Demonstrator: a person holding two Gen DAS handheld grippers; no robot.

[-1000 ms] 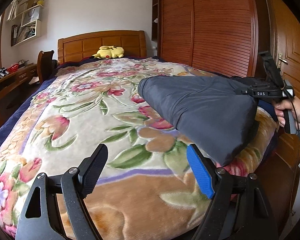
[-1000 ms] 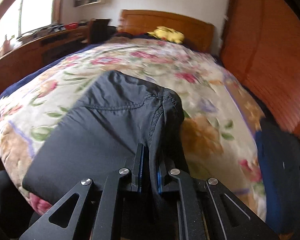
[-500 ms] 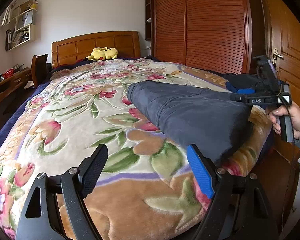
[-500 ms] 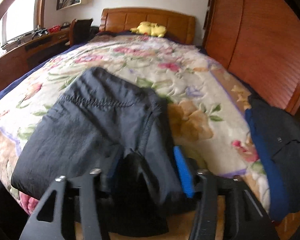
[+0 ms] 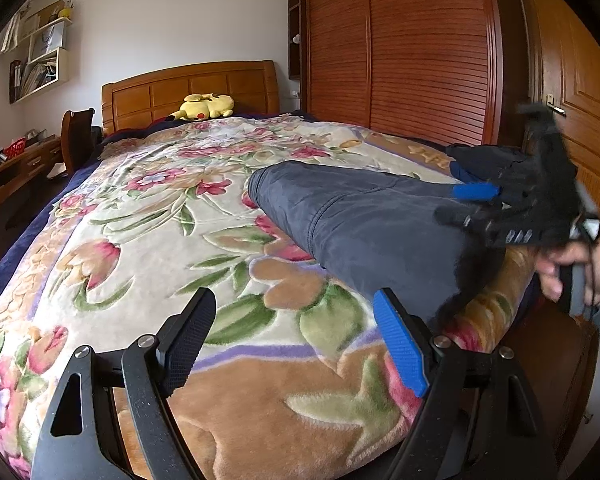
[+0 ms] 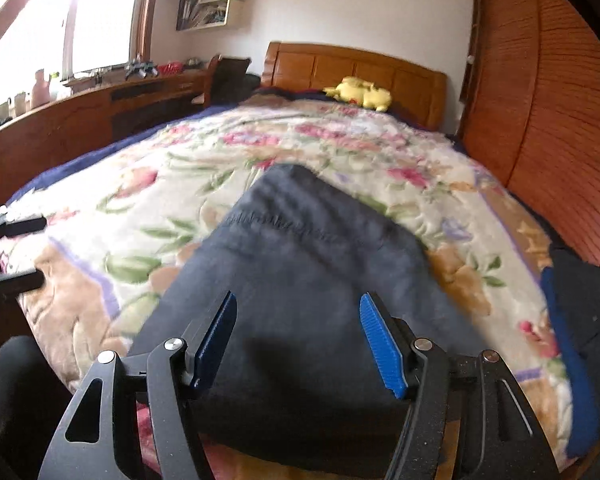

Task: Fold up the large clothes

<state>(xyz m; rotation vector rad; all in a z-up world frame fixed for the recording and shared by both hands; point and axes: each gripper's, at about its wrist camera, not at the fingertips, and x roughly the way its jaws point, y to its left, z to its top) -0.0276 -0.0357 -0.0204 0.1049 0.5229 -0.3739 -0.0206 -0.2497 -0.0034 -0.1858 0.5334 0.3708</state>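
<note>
A folded dark grey garment [image 5: 364,220] lies on the floral blanket [image 5: 152,220] near the bed's foot, on the right side; it also shows in the right wrist view [image 6: 300,280]. My left gripper [image 5: 292,340] is open and empty, low over the blanket's front edge, left of the garment. My right gripper [image 6: 300,340] is open just above the garment's near end, holding nothing. It shows blurred in the left wrist view [image 5: 472,204], held by a hand.
A second dark garment with blue trim [image 6: 580,320] lies at the bed's right edge. A yellow plush toy [image 5: 204,106] sits by the headboard. A wooden wardrobe [image 5: 400,48] stands right, a desk [image 6: 80,112] left.
My right gripper opened and let go of the garment, then lifted slightly back. The garment settled flat on the blanket. My left gripper stayed open and shifted a little.
</note>
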